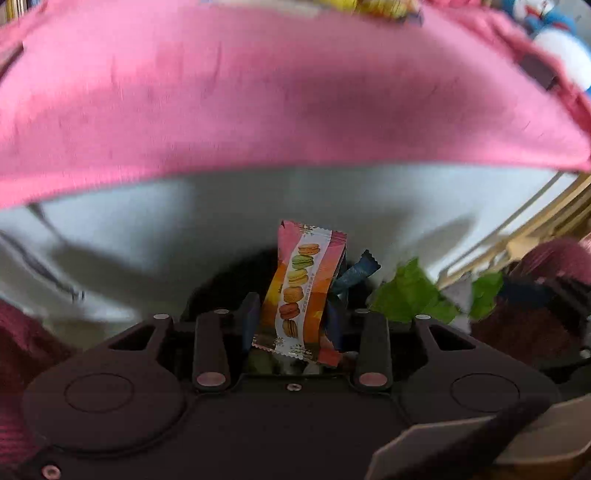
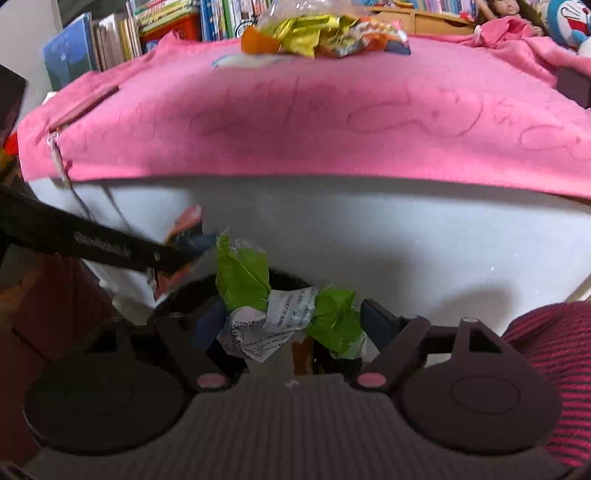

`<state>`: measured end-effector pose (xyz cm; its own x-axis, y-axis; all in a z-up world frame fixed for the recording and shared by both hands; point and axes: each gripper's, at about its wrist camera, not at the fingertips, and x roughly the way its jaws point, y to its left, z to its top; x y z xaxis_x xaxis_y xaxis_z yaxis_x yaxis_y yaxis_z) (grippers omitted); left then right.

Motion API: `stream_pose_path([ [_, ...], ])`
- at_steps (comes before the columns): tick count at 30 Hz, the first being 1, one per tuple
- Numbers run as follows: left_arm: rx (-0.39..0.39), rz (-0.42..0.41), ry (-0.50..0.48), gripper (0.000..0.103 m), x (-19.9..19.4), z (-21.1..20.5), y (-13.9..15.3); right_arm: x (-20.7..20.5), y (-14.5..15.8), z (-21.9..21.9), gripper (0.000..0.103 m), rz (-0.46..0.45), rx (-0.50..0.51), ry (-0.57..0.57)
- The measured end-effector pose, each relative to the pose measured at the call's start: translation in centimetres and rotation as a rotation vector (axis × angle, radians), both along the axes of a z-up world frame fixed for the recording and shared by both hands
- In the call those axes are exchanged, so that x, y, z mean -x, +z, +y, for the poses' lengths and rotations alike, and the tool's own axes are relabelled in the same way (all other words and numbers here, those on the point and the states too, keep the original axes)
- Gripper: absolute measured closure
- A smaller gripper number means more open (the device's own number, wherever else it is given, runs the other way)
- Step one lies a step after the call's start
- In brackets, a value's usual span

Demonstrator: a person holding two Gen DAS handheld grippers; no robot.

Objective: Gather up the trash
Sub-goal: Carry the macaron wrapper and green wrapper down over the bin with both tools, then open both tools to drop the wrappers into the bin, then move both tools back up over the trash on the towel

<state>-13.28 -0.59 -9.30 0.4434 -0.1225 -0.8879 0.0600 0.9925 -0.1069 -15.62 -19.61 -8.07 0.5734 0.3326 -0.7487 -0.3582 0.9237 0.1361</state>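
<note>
Two loads were in hand: your left gripper (image 1: 295,314) pinched the macaron wrapper (image 1: 301,291), your right gripper (image 2: 291,321) clamped the green wrapper (image 2: 284,314); releasing both squarely over the dark bin opening (image 1: 236,280) looked wisest.

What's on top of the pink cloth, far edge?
A heap of crumpled wrappers, yellow, orange and clear, lies on the pink cloth. Books and toys stand behind it. What the cloth covers is hidden, apart from the white front below its hem.
</note>
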Motion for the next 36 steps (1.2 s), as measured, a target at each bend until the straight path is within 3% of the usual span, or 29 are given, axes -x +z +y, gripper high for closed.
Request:
stream_pose_path([
  [4, -0.009, 0.063, -0.001, 0.066, 0.2, 0.0, -1.9, -0.2, -1.0, 0.2, 0.021, 0.033, 0.008, 0.007],
  [9, -0.022, 0.079, -0.005, 0.064, 0.3, -0.2, -2.6, -0.3, -1.5, 0.5, 0.018, 0.044, 0.014, 0.017],
  [20, -0.049, 0.061, -0.008, 0.041, 0.0, -0.5, -1.7, -1.1, -1.5, 0.9, 0.009, 0.044, 0.043, 0.016],
  [36, -0.033, 0.009, -0.013, 0.037, -0.2, -0.5, 0.2, -1.1, -0.9, -0.3, 0.009, 0.03, 0.015, -0.023],
])
